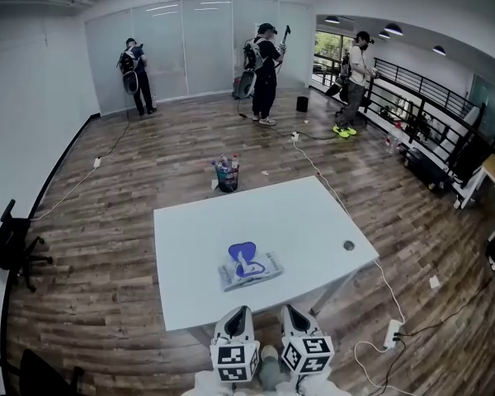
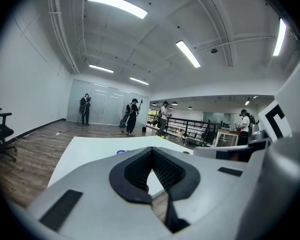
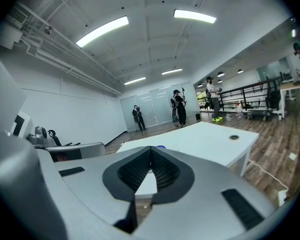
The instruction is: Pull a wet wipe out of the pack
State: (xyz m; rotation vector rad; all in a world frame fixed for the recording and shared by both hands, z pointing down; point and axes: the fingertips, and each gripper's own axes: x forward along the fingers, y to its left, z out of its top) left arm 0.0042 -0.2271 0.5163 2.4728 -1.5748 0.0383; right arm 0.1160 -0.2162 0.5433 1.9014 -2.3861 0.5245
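Note:
The wet wipe pack [image 1: 249, 268] lies flat on the white table [image 1: 297, 217], near its front edge, with its blue lid [image 1: 244, 252] flipped up. Both grippers hover side by side below the table's front edge, short of the pack and apart from it. My left gripper [image 1: 239, 312] is shut with nothing in it, and so is my right gripper [image 1: 290, 310]. In the left gripper view the jaws [image 2: 151, 149] meet at their tips, and only a blue sliver of the pack [image 2: 122, 152] shows over them. The right gripper view shows the same: jaws [image 3: 151, 149] shut, blue lid [image 3: 160, 147] just above.
A round cable hole [image 1: 348, 245] sits at the table's right edge. A bucket of bottles [image 1: 226, 174] stands on the floor beyond the table. An office chair [image 1: 8, 242] is at the left, a power strip [image 1: 392, 334] at the lower right. Three people stand far back.

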